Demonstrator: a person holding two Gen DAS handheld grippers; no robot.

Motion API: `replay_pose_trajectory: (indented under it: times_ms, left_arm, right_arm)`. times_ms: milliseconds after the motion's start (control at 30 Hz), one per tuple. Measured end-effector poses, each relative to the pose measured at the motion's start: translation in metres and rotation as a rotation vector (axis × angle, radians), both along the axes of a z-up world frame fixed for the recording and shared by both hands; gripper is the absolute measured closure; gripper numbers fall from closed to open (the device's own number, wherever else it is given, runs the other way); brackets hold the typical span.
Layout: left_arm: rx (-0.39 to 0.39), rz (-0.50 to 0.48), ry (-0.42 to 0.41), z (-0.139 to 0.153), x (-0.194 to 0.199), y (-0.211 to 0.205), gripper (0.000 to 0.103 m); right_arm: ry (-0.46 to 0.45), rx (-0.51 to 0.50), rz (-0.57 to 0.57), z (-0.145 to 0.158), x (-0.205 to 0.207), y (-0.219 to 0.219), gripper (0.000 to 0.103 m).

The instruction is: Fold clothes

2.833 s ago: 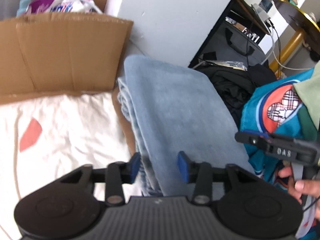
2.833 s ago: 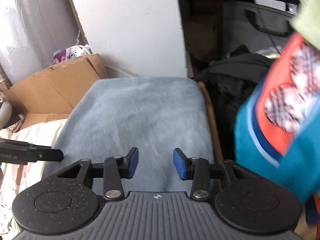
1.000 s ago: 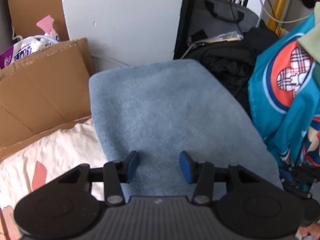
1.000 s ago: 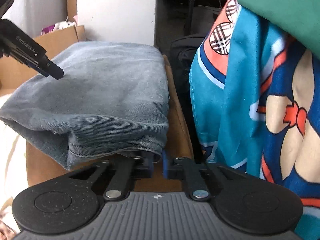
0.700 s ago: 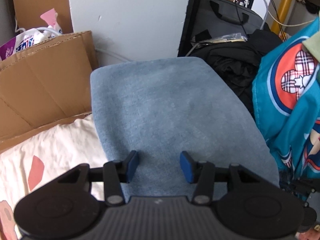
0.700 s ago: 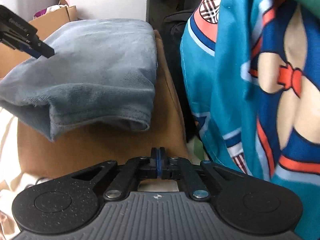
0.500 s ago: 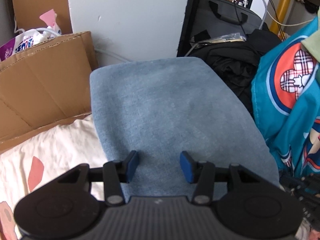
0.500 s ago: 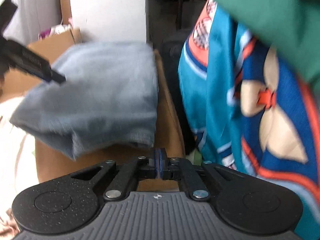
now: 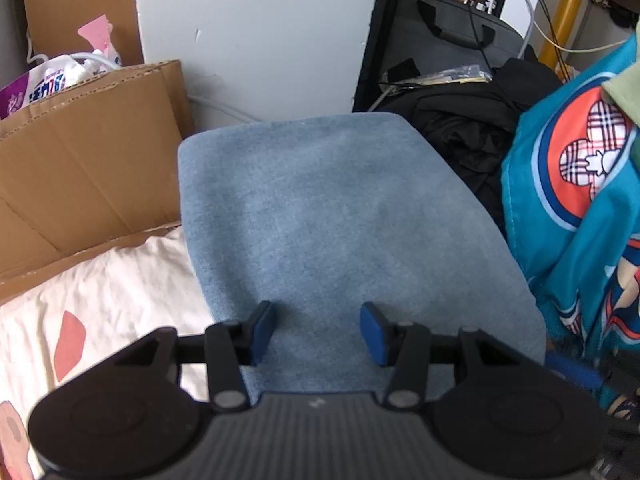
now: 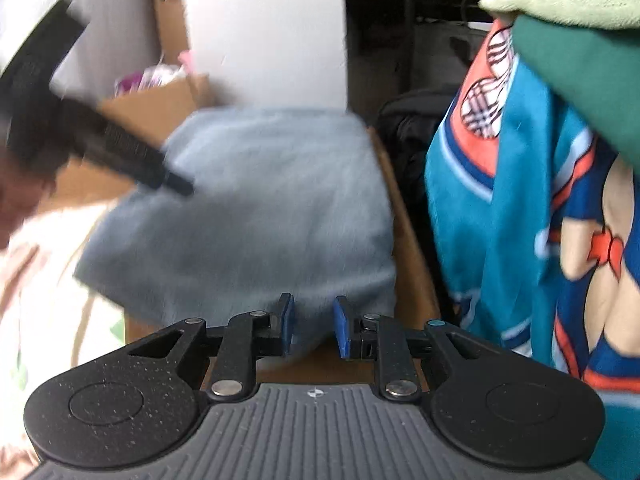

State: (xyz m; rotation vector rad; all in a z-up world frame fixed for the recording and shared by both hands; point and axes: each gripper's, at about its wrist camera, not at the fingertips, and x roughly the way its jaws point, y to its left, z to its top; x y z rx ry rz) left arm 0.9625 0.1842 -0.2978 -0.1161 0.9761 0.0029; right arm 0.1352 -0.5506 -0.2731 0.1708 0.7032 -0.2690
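Grippers point(image 9: 316, 330) angled down over folded jeans point(image 9: 340, 216)

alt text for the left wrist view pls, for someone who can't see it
A folded blue denim garment fills the middle of the view, with the open left gripper poised over its near edge, nothing between its blue pads. A cardboard box and cream printed sheet lie to the left; a teal cartoon-print garment hangs on the right.
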Motion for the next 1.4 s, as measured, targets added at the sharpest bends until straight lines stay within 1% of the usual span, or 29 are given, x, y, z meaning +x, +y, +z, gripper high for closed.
replay_pose_trajectory:
  times_ms: [67,167,200,233,267,300,433,500,600,733,800,867,967,1033,1133,1167,1200,1233,1267,1300,1400]
  left_arm:
    - [0.0,-0.001,0.0,0.0,0.0,0.0,0.053]
    - [0.007,-0.003,0.005,0.001,0.001,-0.001,0.053]
    - [0.01,-0.005,0.008,0.001,0.001,-0.002,0.053]
    - [0.014,-0.006,0.012,0.001,0.002,-0.002,0.053]
    - [0.017,-0.007,0.016,0.002,0.003,-0.003,0.053]
    - [0.018,-0.008,0.02,0.001,0.003,-0.003,0.053]
    - [0.019,-0.006,0.027,0.001,0.005,-0.003,0.053]
    - [0.022,-0.006,0.028,0.001,0.005,-0.003,0.053]
    - [0.024,-0.006,0.033,0.001,0.006,-0.003,0.053]
    - [0.027,-0.006,0.048,0.001,0.008,-0.004,0.053]
    - [0.026,-0.006,0.052,0.001,0.009,-0.003,0.053]
    - [0.027,-0.007,0.053,0.001,0.009,-0.003,0.053]
    - [0.027,-0.006,0.053,0.001,0.008,-0.004,0.053]
    - [0.028,-0.004,0.053,0.001,0.008,-0.004,0.053]
    - [0.029,0.0,0.054,0.0,0.008,-0.005,0.053]
    - [0.028,0.002,0.053,0.0,0.008,-0.005,0.053]
    - [0.027,0.004,0.052,0.0,0.007,-0.005,0.052]
    - [0.026,0.004,0.051,-0.001,0.007,-0.004,0.052]
    - [0.025,0.004,0.051,-0.001,0.007,-0.004,0.052]
    - [0.025,0.002,0.051,-0.001,0.006,-0.004,0.052]
    - [0.022,-0.002,0.048,-0.003,0.005,-0.002,0.052]
  right_arm:
    - [0.017,0.037,-0.002,-0.004,-0.006,0.002,0.079]
    - [0.001,0.076,-0.019,-0.002,-0.018,0.001,0.078]
    - [-0.01,0.094,-0.032,0.0,-0.021,0.0,0.072]
    - [-0.023,0.119,-0.051,0.001,-0.025,-0.003,0.068]
    - [-0.041,0.149,-0.07,0.001,-0.03,-0.006,0.061]
    - [-0.06,0.177,-0.09,0.001,-0.032,-0.009,0.055]
    - [-0.142,0.292,-0.155,0.0,-0.036,-0.02,0.05]
    - [-0.178,0.364,-0.19,-0.003,-0.036,-0.026,0.049]
    - [-0.228,0.504,-0.267,-0.013,-0.036,-0.036,0.046]
    - [-0.267,0.612,-0.364,-0.029,-0.034,-0.045,0.042]
    - [-0.299,0.671,-0.414,-0.037,-0.035,-0.051,0.037]
    - [-0.331,0.767,-0.464,-0.05,-0.035,-0.058,0.037]
    - [-0.402,0.93,-0.513,-0.07,-0.033,-0.066,0.037]
    - [-0.433,1.029,-0.542,-0.083,-0.032,-0.07,0.039]
    - [-0.457,1.164,-0.547,-0.102,-0.031,-0.07,0.059]
    - [-0.462,1.204,-0.539,-0.108,-0.032,-0.07,0.073]
    - [-0.466,1.231,-0.523,-0.111,-0.032,-0.068,0.076]
    - [-0.466,1.242,-0.504,-0.113,-0.034,-0.067,0.077]
    - [-0.465,1.249,-0.485,-0.114,-0.035,-0.066,0.083]
    - [-0.463,1.246,-0.468,-0.114,-0.038,-0.066,0.085]
    - [-0.455,1.239,-0.419,-0.112,-0.045,-0.067,0.086]
